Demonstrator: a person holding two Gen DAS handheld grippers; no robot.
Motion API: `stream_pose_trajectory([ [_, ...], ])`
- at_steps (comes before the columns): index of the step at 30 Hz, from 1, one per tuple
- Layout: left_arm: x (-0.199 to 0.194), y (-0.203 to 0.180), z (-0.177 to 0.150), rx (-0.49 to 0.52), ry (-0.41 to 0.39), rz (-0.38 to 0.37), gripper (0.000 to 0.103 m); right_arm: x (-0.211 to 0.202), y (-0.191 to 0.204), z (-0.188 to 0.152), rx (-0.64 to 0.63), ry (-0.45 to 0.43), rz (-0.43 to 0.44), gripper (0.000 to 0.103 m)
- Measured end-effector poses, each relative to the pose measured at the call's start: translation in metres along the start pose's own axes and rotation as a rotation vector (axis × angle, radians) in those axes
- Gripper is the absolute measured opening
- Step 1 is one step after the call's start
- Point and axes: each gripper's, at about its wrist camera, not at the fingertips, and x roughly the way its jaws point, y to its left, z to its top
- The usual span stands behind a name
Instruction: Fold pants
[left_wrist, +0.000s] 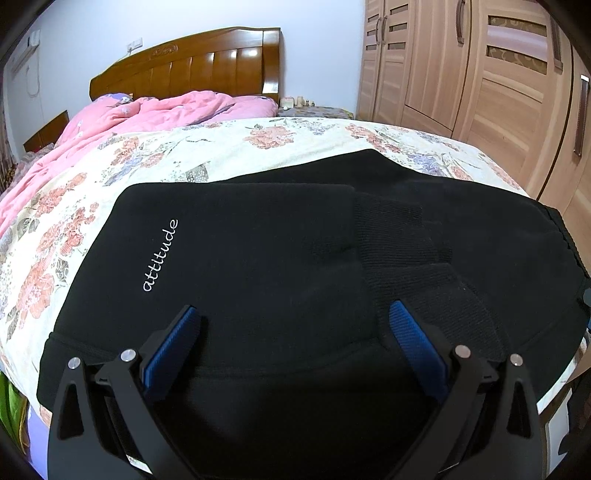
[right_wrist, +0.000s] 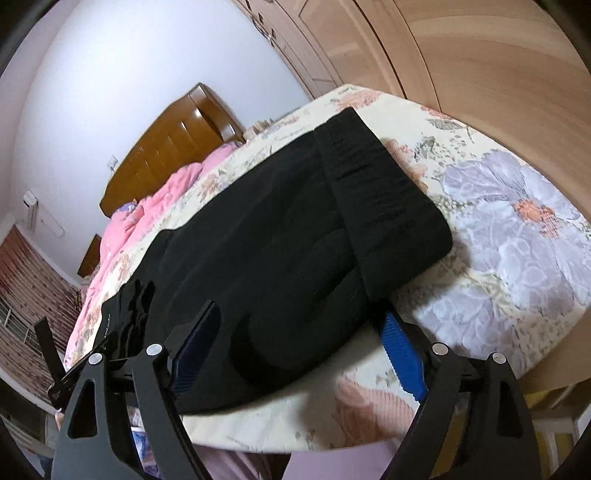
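Black pants (left_wrist: 258, 240) lie folded on the flowered bed sheet (left_wrist: 184, 155), white "attitude" lettering (left_wrist: 160, 254) facing up and a ribbed cuff (left_wrist: 406, 258) laid across them. My left gripper (left_wrist: 294, 308) hovers open just over the near part of the pants, its blue pads wide apart. In the right wrist view the pants (right_wrist: 277, 221) end in a wide elastic waistband (right_wrist: 384, 206) on the right. My right gripper (right_wrist: 300, 312) is open, its fingers straddling the near folded edge of the pants without pressing on it.
A crumpled pink quilt (left_wrist: 129, 114) is piled at the head of the bed below the wooden headboard (left_wrist: 192, 62). A light wooden wardrobe (left_wrist: 480, 74) stands close along the right side. The bed's near edge (right_wrist: 295, 435) drops off just under my grippers.
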Motion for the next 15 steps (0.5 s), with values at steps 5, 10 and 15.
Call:
stream_pose_trajectory([
  [5, -0.001, 0.0, 0.0, -0.001, -0.005, 0.0, 0.102, 0.006, -0.002, 0.005, 0.027, -0.05, 0.029, 0.084],
  [10, -0.001, 0.001, 0.0, -0.002, -0.006, -0.003, 0.102, 0.014, -0.003, 0.008, 0.054, -0.111, 0.04, 0.077],
  [15, 0.001, 0.002, 0.001, -0.01, -0.006, -0.008, 0.102, 0.008, -0.026, 0.004, 0.106, -0.113, 0.08, 0.035],
])
